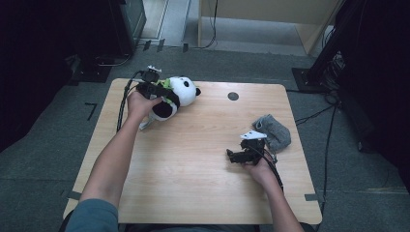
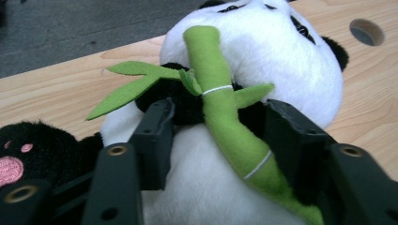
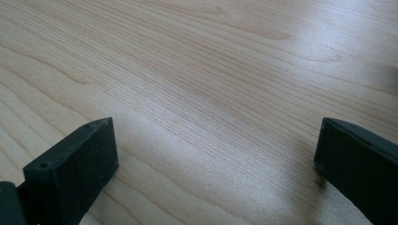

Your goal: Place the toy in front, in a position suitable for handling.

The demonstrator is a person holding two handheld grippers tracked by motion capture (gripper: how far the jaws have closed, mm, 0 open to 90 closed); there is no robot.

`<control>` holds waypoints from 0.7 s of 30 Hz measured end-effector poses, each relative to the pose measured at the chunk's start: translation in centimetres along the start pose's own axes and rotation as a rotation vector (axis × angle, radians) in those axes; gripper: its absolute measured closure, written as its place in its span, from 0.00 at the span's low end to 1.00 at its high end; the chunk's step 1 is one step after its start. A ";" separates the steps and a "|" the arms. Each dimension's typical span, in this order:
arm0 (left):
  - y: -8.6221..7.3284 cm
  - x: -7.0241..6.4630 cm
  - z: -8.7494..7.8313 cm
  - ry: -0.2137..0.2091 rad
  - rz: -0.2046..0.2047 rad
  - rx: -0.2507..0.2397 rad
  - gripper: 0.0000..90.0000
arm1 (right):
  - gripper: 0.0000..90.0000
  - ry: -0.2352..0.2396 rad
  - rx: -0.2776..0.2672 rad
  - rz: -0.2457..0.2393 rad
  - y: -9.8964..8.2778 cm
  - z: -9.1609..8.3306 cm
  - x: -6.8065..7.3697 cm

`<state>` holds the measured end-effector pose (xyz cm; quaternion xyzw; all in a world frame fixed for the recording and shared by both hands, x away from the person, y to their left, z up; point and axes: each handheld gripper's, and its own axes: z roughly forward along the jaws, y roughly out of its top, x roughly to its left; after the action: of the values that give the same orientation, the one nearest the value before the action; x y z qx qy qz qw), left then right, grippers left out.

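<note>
Bare table [image 1: 193, 159] between tools — grey cloth [image 1: 273, 130] rightward

The panda toy [image 2: 263, 51] is soft plush, with short fuzzy pile in white and black, and a pink stitched patch on one black paw. The bamboo stalk [image 2: 225, 117] on its front looks like matt green felt, flat-cut leaves included, bound with thin white thread. The left tool [image 2: 218, 136] has matt black plastic jaws with a faintly grainy face and small brass-coloured metal eyelets. The right tool [image 3: 216, 154] shows the same dull black plastic, edges slightly scuffed. The counter [image 3: 202, 70] is pale wood with fine straight grain, smooth and carrying a soft sheen. The grey cloth [image 1: 273, 130] looks like a matt knitted fabric, crumpled. The floor [image 1: 53, 121] is dull grey carpet.
</note>
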<state>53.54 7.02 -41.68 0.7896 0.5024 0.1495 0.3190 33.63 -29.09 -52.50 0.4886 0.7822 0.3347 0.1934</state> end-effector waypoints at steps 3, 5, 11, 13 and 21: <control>0.1 -0.2 -0.2 0.016 -0.019 0.001 0.66 | 0.00 0.000 0.000 0.000 0.0 0.0 0.0; 0.2 -0.1 -0.3 -0.004 -0.045 -0.004 0.75 | 0.00 -0.002 0.001 0.003 0.0 0.0 0.0; 0.5 -0.1 -1.7 -0.071 -0.092 -0.035 0.89 | 0.22 -0.015 0.024 0.018 0.6 -0.4 0.1; 0.4 -0.5 -2.1 -0.070 -0.059 -0.028 0.89 | 0.23 -0.020 0.035 0.030 0.8 -0.5 0.0; -0.8 -2.7 -5.4 -0.173 -0.024 -0.080 0.90 | 0.29 -0.009 -0.042 0.038 1.6 -2.1 0.1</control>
<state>48.76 6.81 -37.87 0.7799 0.4762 0.0970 0.3943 33.25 -29.22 -49.91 0.5004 0.7648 0.3526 0.2007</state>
